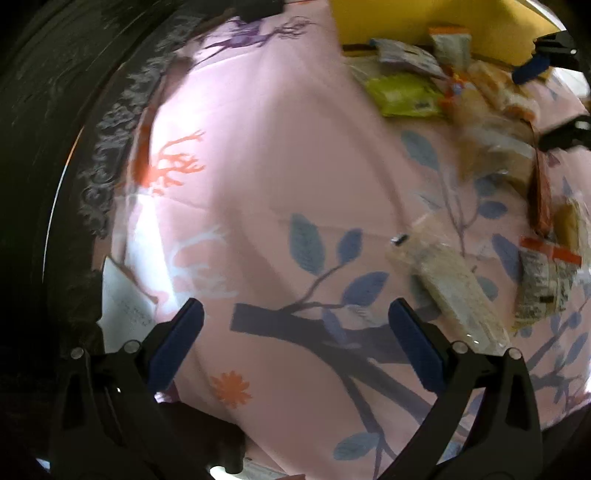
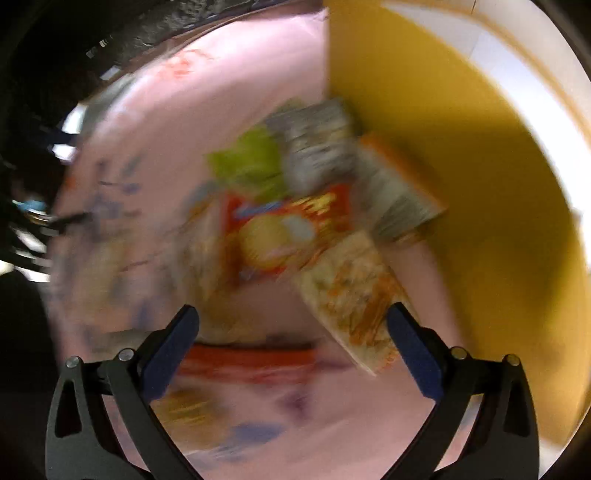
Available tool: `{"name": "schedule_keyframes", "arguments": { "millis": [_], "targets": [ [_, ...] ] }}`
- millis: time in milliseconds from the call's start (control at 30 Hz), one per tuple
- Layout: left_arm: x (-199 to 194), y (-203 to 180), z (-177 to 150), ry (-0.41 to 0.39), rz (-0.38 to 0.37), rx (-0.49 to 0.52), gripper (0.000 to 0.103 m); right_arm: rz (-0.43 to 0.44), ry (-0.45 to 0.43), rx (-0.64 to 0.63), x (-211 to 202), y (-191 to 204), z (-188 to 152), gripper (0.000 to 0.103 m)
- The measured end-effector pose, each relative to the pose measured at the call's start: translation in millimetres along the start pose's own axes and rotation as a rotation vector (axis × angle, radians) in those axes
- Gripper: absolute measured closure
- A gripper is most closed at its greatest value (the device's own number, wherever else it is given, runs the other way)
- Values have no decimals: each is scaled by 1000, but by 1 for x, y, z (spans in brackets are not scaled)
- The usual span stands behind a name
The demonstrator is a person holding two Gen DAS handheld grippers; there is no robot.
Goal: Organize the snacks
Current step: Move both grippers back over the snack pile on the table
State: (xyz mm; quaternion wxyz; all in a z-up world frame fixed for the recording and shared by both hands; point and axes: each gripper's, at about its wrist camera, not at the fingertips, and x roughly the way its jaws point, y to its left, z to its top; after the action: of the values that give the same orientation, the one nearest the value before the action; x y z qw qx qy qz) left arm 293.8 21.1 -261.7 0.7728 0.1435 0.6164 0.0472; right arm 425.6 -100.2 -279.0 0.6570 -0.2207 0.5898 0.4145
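Observation:
Snack packets lie scattered on a pink patterned cloth (image 1: 258, 155). In the left wrist view a clear pack of pale wafers (image 1: 458, 291) lies just right of my open, empty left gripper (image 1: 295, 314); a green packet (image 1: 402, 94) and grey packets (image 1: 406, 55) lie far off by a yellow box (image 1: 424, 22). The right wrist view is blurred. My open, empty right gripper (image 2: 291, 317) hovers over a red packet (image 2: 284, 232), a pale orange-printed packet (image 2: 354, 295), a green packet (image 2: 251, 162) and grey packets (image 2: 317, 147) beside the yellow box (image 2: 461, 147).
A dark patterned surface (image 1: 55, 110) borders the cloth on the left. A white paper (image 1: 125, 302) lies at the cloth's left edge. The other gripper (image 1: 546, 62) shows at the top right of the left wrist view. A red strip packet (image 2: 251, 356) lies near my right gripper.

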Motion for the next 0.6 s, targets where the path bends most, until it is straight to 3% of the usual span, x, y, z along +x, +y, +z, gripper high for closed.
{"name": "schedule_keyframes", "arguments": {
  "millis": [67,100,133,200,267,367,500,600],
  "targets": [
    [-2,-6,0,-10,-6,32,2,116,35,2,-7,11,-6,1],
    [-2,-8,0,-13,-8,44,2,108,28,-15,-11,16,-9,1],
    [-2,-10,-1,-15,-10,51,2,56,15,-39,-15,19,-11,1],
    [-1,-11,0,-10,-6,58,2,-136,-14,-84,-17,17,-9,1],
    [1,-8,0,-5,2,54,2,-248,-37,-98,-14,6,-7,1],
    [5,-2,-1,11,12,34,2,-307,-49,-115,-3,-8,2,1],
    [12,8,-8,40,19,-8,2,-319,112,-146,35,-17,10,1],
    [19,12,-13,68,28,-38,2,-345,107,-79,37,-18,11,3]
  ]
}}
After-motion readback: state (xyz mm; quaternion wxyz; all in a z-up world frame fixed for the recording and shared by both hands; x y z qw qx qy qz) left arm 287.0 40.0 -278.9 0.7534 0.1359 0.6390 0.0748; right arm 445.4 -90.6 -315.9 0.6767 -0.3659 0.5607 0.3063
